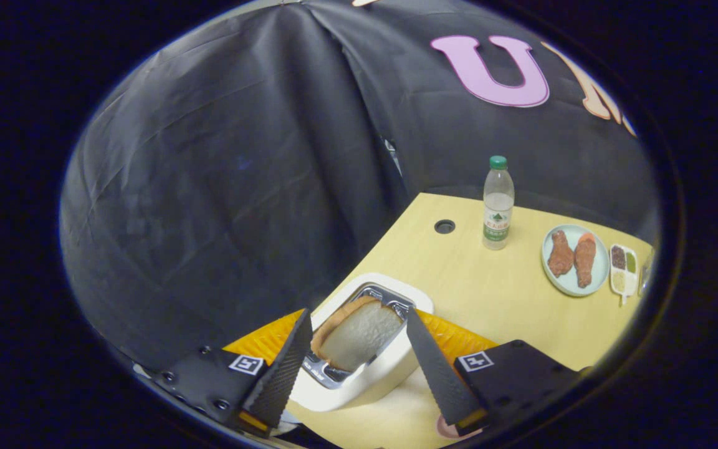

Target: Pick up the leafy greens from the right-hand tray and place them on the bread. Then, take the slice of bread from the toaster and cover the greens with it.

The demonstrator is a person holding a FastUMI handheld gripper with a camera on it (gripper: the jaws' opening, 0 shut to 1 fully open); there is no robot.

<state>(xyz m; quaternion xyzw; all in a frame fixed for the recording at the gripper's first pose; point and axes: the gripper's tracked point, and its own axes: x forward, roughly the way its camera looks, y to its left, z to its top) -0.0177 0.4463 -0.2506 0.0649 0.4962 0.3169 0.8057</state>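
Poking up from the white toaster (365,374), the pale slice of bread (359,340) leans sideways; gripper (359,368) fingers wide apart, holding nothing.

Light wood table (459,287) is carrying a white toaster (365,374), water bottle (498,202), plate (574,285) of chicken pieces, small seasoning tray (623,269), orange mat (459,340).

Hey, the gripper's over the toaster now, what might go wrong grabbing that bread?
The gripper is open, its fingers straddling the bread slice that sticks up out of the toaster. The slice looks soft, so a hard squeeze may crush or tear it. The fingers sit close to the slot's metal rim, so closing low could catch the toaster and lift or tip it.
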